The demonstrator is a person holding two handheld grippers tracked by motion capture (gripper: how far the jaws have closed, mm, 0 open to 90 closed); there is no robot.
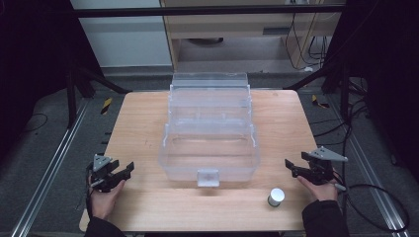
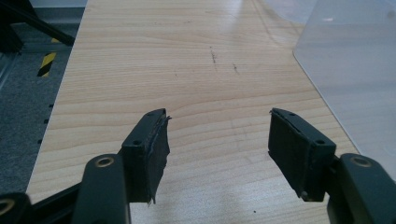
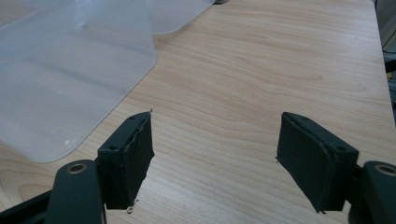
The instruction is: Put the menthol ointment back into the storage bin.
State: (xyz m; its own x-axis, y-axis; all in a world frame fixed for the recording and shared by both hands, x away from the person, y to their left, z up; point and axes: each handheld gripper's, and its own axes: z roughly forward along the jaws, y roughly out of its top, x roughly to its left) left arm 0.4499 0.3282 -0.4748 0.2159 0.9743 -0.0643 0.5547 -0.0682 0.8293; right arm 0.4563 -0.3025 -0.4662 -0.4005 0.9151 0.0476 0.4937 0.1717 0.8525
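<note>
A clear plastic storage box (image 1: 210,148) with its lid tipped open at the back stands in the middle of the wooden table (image 1: 148,123). A small grey cylinder (image 1: 275,197) stands upright near the front edge, right of the box's latch. My left gripper (image 1: 129,169) rests at the table's left front, open, with bare wood between its pads (image 2: 156,140). My right gripper (image 1: 290,166) sits at the right front, open too, above and to the right of the cylinder. The box's clear wall (image 2: 355,79) shows at the right of the left gripper view, and the box wall (image 3: 70,79) at the left of the right gripper view.
Metal rails (image 1: 44,173) run along the grey floor on both sides of the table. Black frame legs (image 1: 94,79) and cables (image 1: 375,207) lie around it. A wooden cabinet (image 1: 247,24) stands behind the table.
</note>
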